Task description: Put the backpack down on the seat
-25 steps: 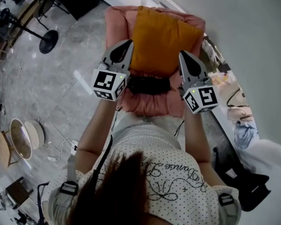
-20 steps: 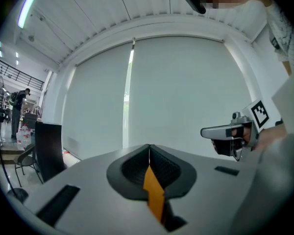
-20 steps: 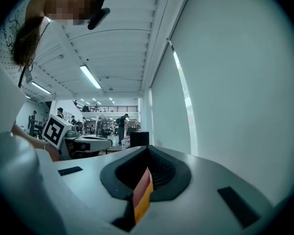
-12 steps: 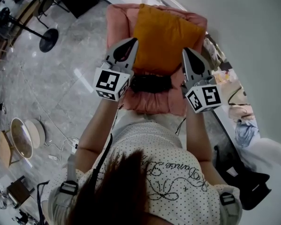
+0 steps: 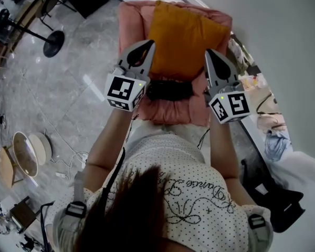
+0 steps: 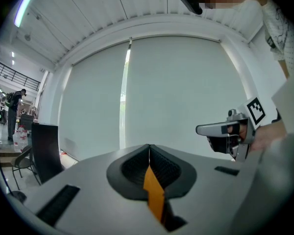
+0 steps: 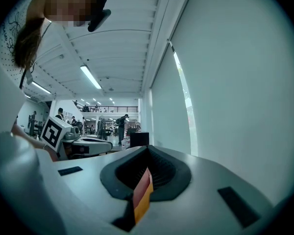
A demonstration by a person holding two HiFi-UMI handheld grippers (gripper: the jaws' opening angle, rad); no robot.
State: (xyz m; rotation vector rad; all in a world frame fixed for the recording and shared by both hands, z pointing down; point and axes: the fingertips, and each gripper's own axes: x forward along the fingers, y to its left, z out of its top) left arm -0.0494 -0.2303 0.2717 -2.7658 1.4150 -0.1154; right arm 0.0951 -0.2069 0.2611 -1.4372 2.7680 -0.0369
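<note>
1. Lying across the front half of the pink seat [image 5: 170, 115], just before the orange cushion [image 5: 186, 35], is a dark, low bundle. It looks like the backpack [image 5: 170, 90], though it is too dark to make out any detail.
2. The cushion sits against the seat's back edge and covers most of its rear half.
3. The left gripper [image 5: 148, 45] hangs over the seat's left edge with its jaws clenched tight and nothing between them. In its own view the pads meet in a single thin line.
4. The right gripper [image 5: 209, 53] hangs over the seat's right edge, likewise clenched and empty.
5. From the head view the backpack shows between the two grippers, and neither has hold of it.
6. Both grippers point away from the person — each gripper view shows a pale wall beyond its jaws.
7. A grey stone floor [image 5: 68, 93] lies off the seat's left edge, and a black bag [image 5: 275, 196] rests low on the right.
</note>
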